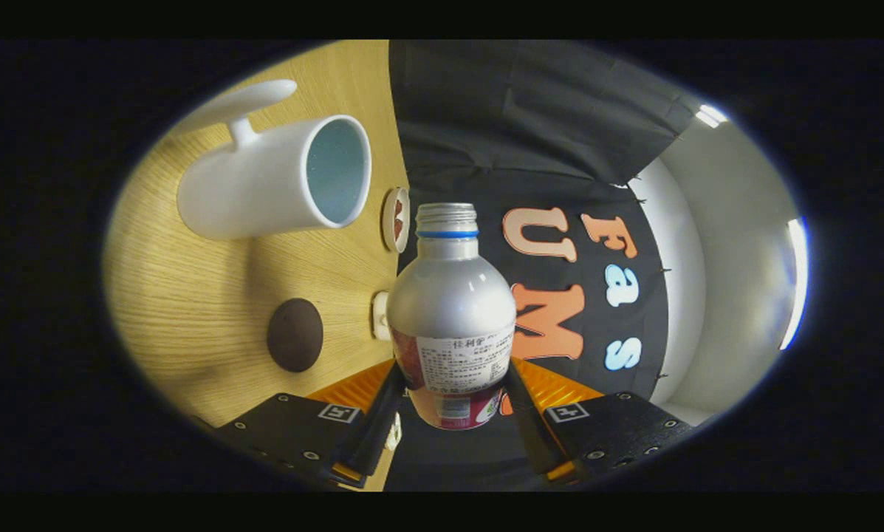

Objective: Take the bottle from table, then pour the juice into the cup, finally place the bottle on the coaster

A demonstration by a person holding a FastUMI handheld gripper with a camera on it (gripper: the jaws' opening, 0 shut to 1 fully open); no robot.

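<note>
Your tongs (453, 403) are squeezing the bottle (450, 310) from both sides, and its cap is off. You have tipped it over sideways. The cup (275, 181) is past the bottle's mouth, off to one side. I think pouring comes next. The coaster (295, 335) waits near your fingers.

Silver bottle (450, 295), white cup (264, 185), brown coaster (295, 335), wood-grain table (190, 295)
</note>
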